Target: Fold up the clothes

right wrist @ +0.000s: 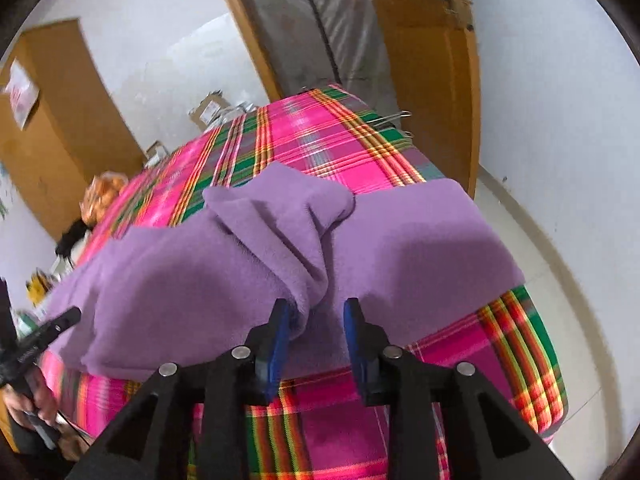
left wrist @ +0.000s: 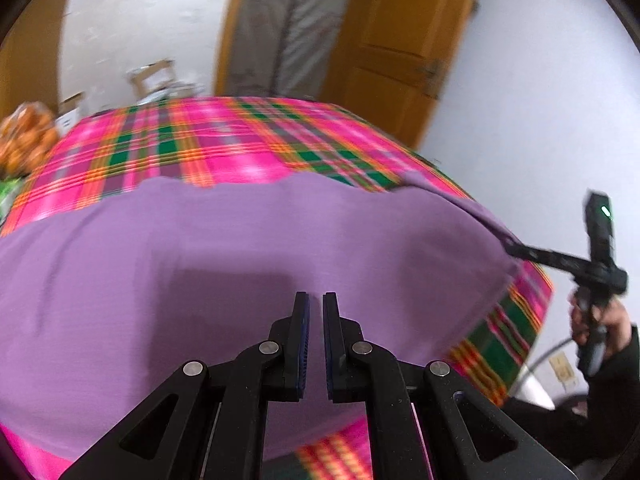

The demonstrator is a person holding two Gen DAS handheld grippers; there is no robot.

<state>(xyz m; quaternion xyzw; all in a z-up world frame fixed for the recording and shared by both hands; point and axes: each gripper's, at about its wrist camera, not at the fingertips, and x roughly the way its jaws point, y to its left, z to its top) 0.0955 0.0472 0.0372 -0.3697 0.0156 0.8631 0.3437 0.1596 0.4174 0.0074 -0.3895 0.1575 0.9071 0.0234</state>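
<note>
— What sort of place is this?
— A room in a home: a bed or table under a pink plaid cloth (right wrist: 320, 148), a wooden door (left wrist: 404, 36), white plastered walls (right wrist: 560, 120).
— Anything else?
— Cardboard boxes (left wrist: 154, 76) by the wall (blurred), and a wooden cupboard (right wrist: 60, 120).

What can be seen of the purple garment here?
The purple garment is plain, soft, fleecy-looking cloth spread across the plaid-covered table. One bunched fold rises at its middle in the right wrist view; elsewhere it lies fairly flat. The right gripper stands open around a hanging fold; the left gripper hovers nearly closed above it.
</note>
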